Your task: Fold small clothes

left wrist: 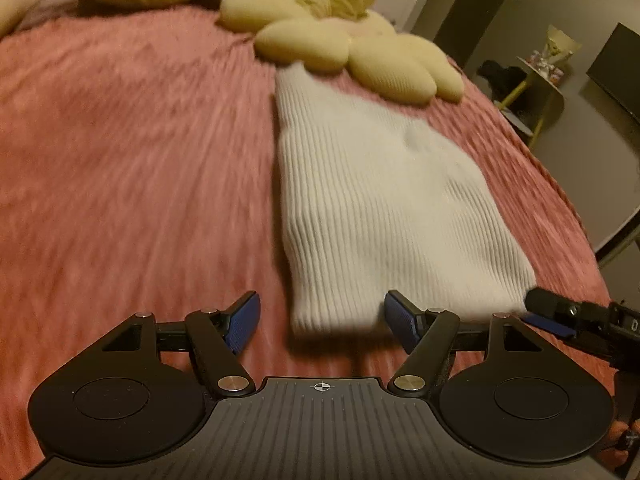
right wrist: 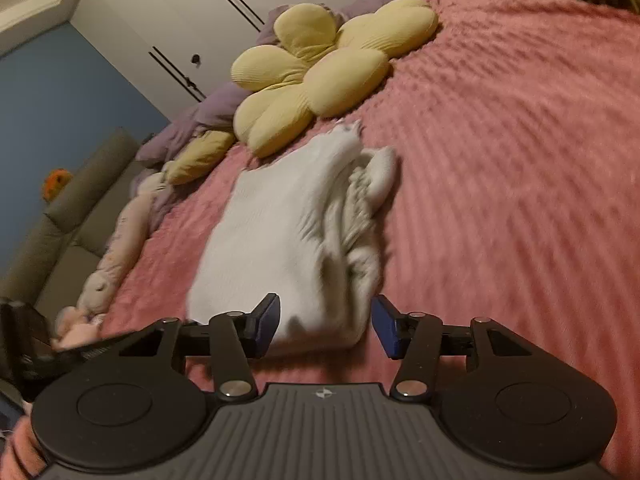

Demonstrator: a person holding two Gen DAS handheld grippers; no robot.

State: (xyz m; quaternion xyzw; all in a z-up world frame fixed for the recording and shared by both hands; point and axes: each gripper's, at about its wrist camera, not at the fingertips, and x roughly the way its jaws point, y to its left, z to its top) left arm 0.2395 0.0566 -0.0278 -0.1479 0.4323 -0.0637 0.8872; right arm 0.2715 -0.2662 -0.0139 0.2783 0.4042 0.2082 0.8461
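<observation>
A white ribbed knit garment (left wrist: 380, 200) lies flat on the pink bedspread (left wrist: 132, 152), folded lengthwise, its far end touching a yellow flower cushion (left wrist: 344, 44). My left gripper (left wrist: 322, 322) is open, its blue pads on either side of the garment's near left corner, just above the bed. The right gripper's tip shows at the garment's near right corner in the left wrist view (left wrist: 548, 308). In the right wrist view the garment (right wrist: 288, 232) has a bunched, layered right edge. My right gripper (right wrist: 325, 326) is open around its near edge.
The yellow flower cushion (right wrist: 320, 76) and purple bedding (right wrist: 216, 108) lie at the head of the bed. Plush toys (right wrist: 116, 256) line the bed's left edge beside a grey sofa (right wrist: 60, 220). A small yellow side table (left wrist: 536, 84) stands off the bed's right side.
</observation>
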